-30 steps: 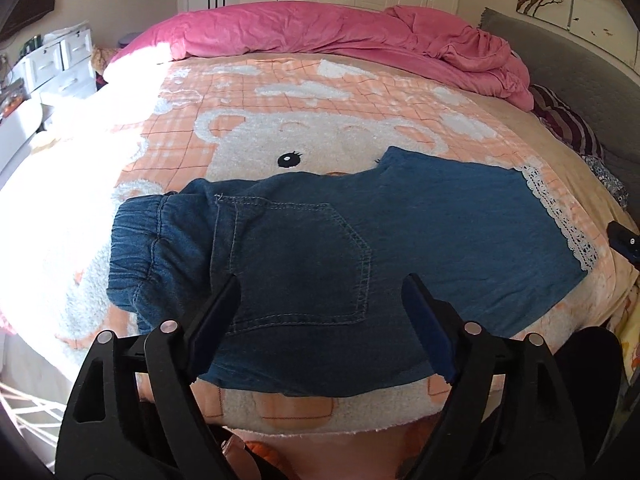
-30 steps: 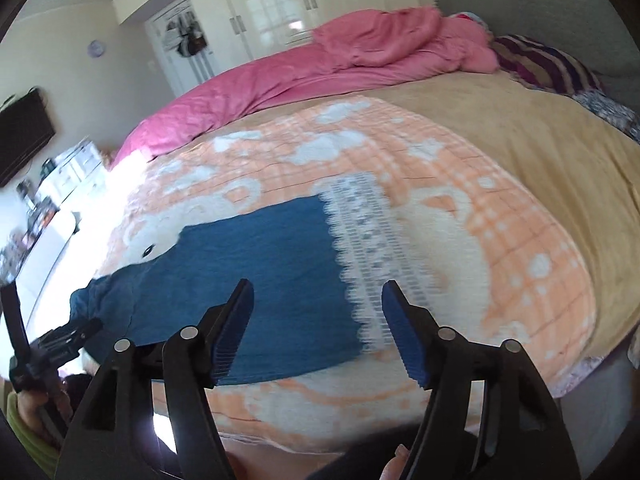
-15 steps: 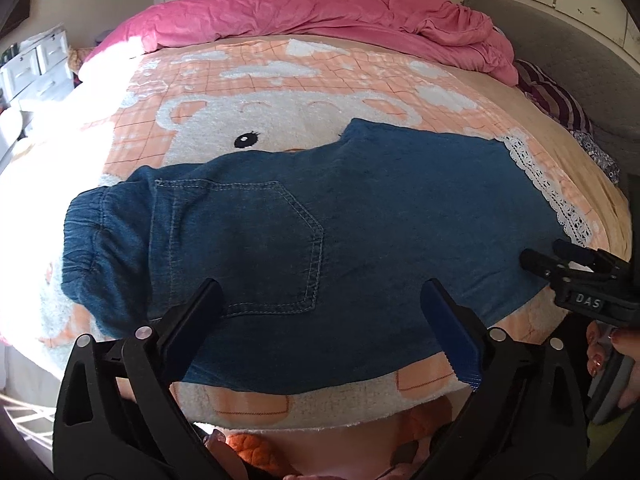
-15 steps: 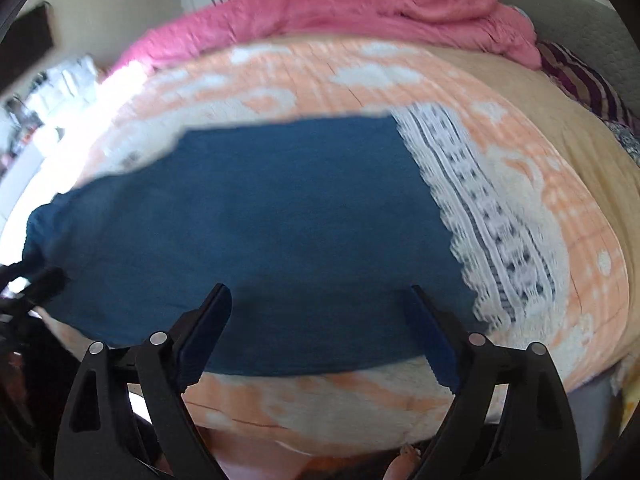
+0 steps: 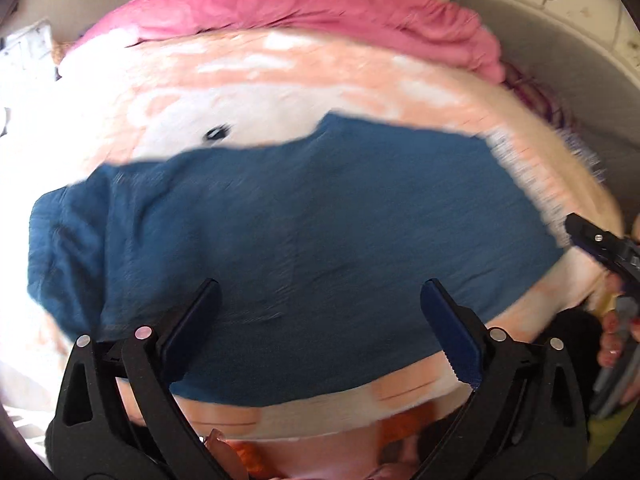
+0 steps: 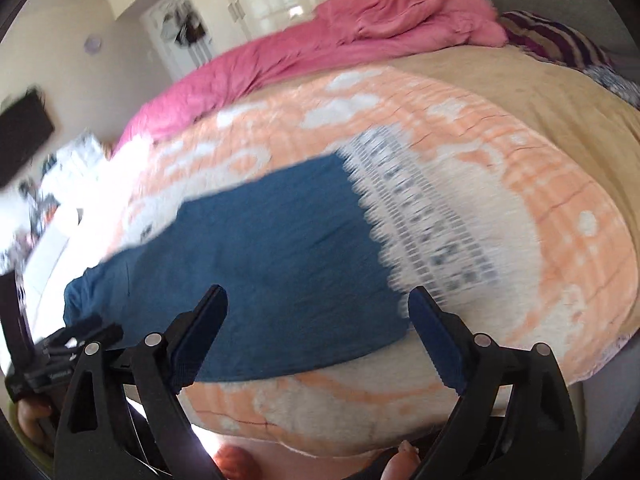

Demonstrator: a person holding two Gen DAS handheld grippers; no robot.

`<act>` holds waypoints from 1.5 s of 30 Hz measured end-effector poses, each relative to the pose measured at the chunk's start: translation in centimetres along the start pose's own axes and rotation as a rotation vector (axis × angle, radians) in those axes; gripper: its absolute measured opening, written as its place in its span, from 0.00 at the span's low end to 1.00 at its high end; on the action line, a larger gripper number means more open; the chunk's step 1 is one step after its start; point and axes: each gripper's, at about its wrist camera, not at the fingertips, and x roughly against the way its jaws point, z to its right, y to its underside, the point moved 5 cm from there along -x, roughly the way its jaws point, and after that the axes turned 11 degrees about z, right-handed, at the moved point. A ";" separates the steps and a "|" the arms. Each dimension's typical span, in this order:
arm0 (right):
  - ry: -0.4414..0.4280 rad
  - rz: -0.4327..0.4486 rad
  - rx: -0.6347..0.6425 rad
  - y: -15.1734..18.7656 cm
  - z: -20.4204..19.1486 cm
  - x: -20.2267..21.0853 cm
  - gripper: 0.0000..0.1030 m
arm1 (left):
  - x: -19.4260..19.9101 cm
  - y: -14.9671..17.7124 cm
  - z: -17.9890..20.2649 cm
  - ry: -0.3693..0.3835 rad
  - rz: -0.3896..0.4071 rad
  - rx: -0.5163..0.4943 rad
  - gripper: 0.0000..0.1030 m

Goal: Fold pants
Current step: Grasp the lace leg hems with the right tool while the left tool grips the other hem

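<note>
Dark blue denim pants [image 5: 300,220] lie flat across the bed, elastic waist to the left and a white lace hem [image 5: 528,188] to the right. My left gripper [image 5: 320,286] hovers open over the pants' near edge by the back pocket, nothing between its fingers. In the right wrist view the pants [image 6: 260,248] end in the lace hem [image 6: 420,232]. My right gripper [image 6: 317,291] hangs over that near hem corner with its jaws opening and nothing pressed between them. Each gripper also shows at the edge of the other's view. Both views are motion-blurred.
The pants rest on a peach and white bear blanket [image 6: 500,152] over a tan sheet [image 6: 540,88]. A pink duvet [image 5: 300,8] is bunched along the far side, with a striped pillow [image 6: 552,36] and a grey headboard [image 5: 568,52] to the right. The bed's near edge runs just below both grippers.
Both grippers' jaws have spread wider. The left gripper came closer to the pants. The right gripper swung left over the leg, then back toward the lace hem.
</note>
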 end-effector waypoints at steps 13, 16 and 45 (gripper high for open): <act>0.113 0.019 -0.197 -1.0 6.7 0.0 0.91 | -2.7 -5.0 9.5 0.153 0.021 -0.157 0.91; 0.100 -0.012 -0.213 0.0 6.4 -1.1 0.91 | -4.0 -6.0 10.7 0.172 0.009 -0.160 0.91; -0.079 -0.054 -0.282 0.4 5.8 -4.2 0.30 | -22.9 -11.6 21.7 0.422 -0.267 -0.487 0.83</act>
